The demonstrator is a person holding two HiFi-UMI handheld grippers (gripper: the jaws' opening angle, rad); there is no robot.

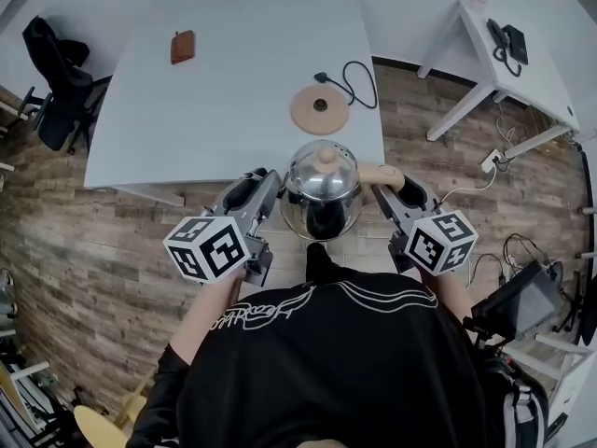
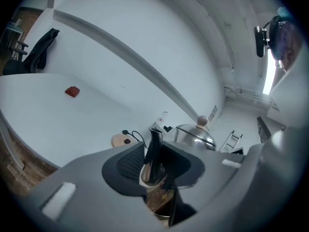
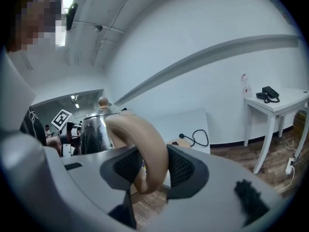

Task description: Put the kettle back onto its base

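A shiny steel kettle with a tan knob and tan handle hangs over the wooden floor, just in front of the white table's near edge. My left gripper is shut on the kettle's dark spout at its left side. At the right side, my right gripper is shut on the tan handle. The round tan base lies on the table a short way beyond the kettle, its black cord running off to the right. It also shows as the base past the left jaws.
A small red-brown object lies at the table's far left. A black chair stands left of the table. A white side table with a black phone stands at the right, with cables and a socket strip on the floor.
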